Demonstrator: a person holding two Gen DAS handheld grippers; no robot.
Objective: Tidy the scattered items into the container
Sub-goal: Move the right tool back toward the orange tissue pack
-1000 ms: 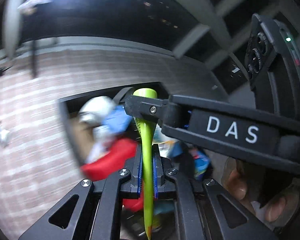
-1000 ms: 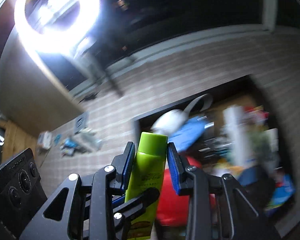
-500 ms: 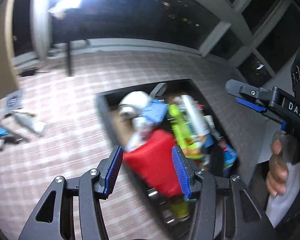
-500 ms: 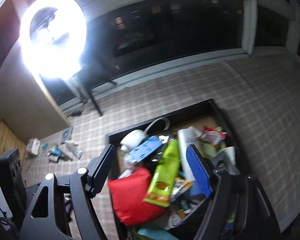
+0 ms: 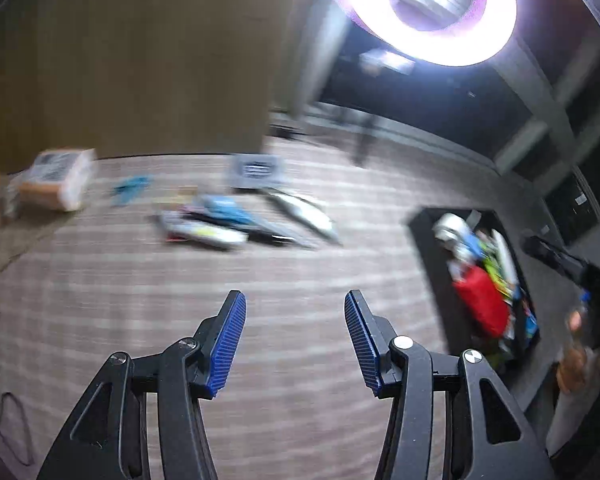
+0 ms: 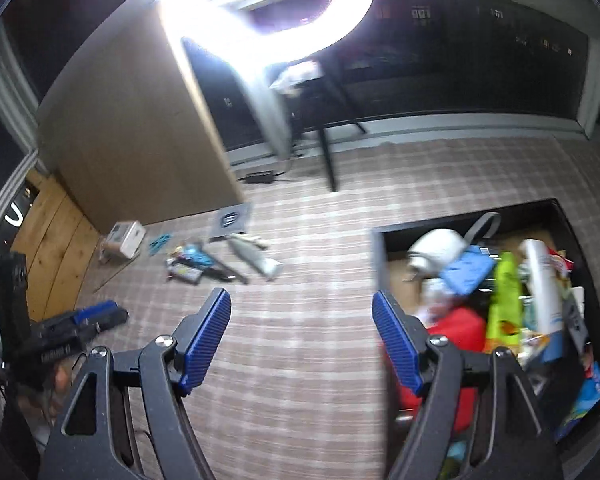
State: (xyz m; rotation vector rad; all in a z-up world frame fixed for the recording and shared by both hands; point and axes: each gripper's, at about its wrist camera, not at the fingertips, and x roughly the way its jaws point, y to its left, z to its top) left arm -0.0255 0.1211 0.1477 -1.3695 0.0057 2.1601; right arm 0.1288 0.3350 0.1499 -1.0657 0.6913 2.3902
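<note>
Risk ahead: both grippers, left [image 5: 294, 342] and right [image 6: 302, 344], gaping empty; blurred scattered tubes [image 5: 236, 224] beyond jaws, easily misgrabbed.

A plaid-patterned floor [image 6: 300, 360] is seen beneath the right gripper [image 6: 302, 338]. To its right a black container [image 6: 580, 240] rests; ahead and left lie scattered items [image 6: 220, 260], a white box [image 6: 126, 238].

The container [image 6: 572, 216] sat on the floor [image 6: 300, 360] at the right, packed with items. Far to its left, well apart, scattered items [image 6: 204, 264] lay together. A box [image 6: 126, 238] stood farther left, beside a panel [image 6: 132, 120].
</note>
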